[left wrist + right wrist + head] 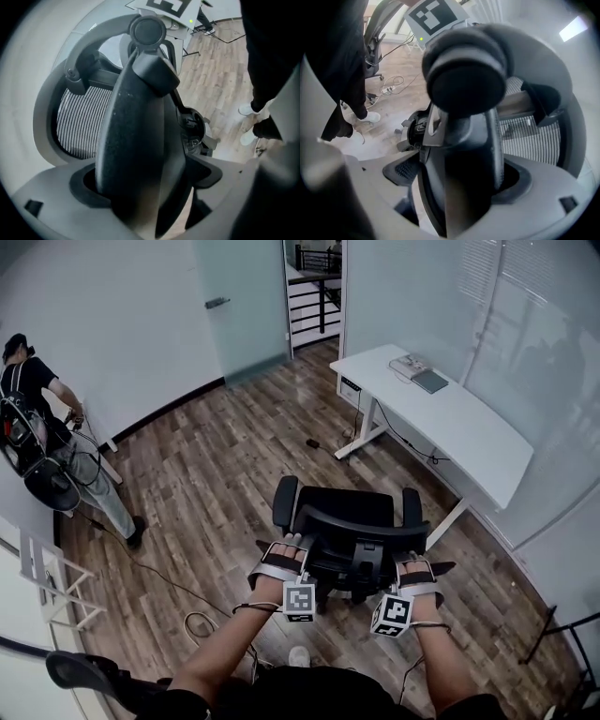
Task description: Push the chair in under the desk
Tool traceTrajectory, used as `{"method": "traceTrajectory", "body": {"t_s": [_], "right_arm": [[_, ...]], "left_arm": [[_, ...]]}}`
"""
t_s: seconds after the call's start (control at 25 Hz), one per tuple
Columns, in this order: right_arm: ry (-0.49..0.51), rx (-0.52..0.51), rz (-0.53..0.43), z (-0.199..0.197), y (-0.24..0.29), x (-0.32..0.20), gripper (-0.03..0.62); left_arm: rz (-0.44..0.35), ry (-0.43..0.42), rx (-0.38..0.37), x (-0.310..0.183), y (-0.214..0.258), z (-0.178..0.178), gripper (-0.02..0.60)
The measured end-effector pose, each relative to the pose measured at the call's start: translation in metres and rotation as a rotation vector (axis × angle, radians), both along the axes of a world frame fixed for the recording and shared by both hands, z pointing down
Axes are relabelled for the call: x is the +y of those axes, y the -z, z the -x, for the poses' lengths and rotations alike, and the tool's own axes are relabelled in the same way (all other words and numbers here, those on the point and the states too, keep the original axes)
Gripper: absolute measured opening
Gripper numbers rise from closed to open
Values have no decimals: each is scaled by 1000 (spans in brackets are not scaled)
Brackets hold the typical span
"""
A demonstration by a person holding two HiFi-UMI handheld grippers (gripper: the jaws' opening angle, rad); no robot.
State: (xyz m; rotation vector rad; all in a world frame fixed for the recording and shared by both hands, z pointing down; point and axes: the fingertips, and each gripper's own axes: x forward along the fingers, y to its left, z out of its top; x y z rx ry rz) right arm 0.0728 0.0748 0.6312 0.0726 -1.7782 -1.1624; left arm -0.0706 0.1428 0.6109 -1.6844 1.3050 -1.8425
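Note:
A black office chair stands on the wood floor, its seat turned toward the white desk at the upper right, about a chair's length away. Both grippers hold the top of its backrest from behind. My left gripper is shut on the left end of the back frame, which fills the space between the jaws. My right gripper is shut on the right end of that frame. The striped mesh of the back shows beside each jaw, also as mesh in the right gripper view.
A grey laptop and papers lie on the desk. Cables trail over the floor by my feet. A person stands at the far left wall. Another chair's base is at the lower left.

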Motion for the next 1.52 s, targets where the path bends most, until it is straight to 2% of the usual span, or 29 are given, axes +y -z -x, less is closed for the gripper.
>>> {"method": "traceTrajectory", "body": {"t_s": [0.08,0.2,0.68,0.92,1.36,1.52], "right_arm": [[-7,32,-31,-3,-1,-4,453],[-18,29,-48,-4,1,-10,453],[-82,3,-60,8,0,-30,453],[-118,6,-16,10,-6,-39,453],[-139,-9,-41,21,-10,-56,453],[-136,3,-40,27,-4,-85,453]], "left_arm": [[-3,-5,-7,0,0,-2,479],[-5,-14,-20,-3,0,-3,479],[-15,-76,-46,-23,-3,10,479],[-17,-88,-47,-39,-5,15,477],[-77,-107,-75,-62,-7,28,477],[-53,-117,-67,-89,-5,34,477]]}}
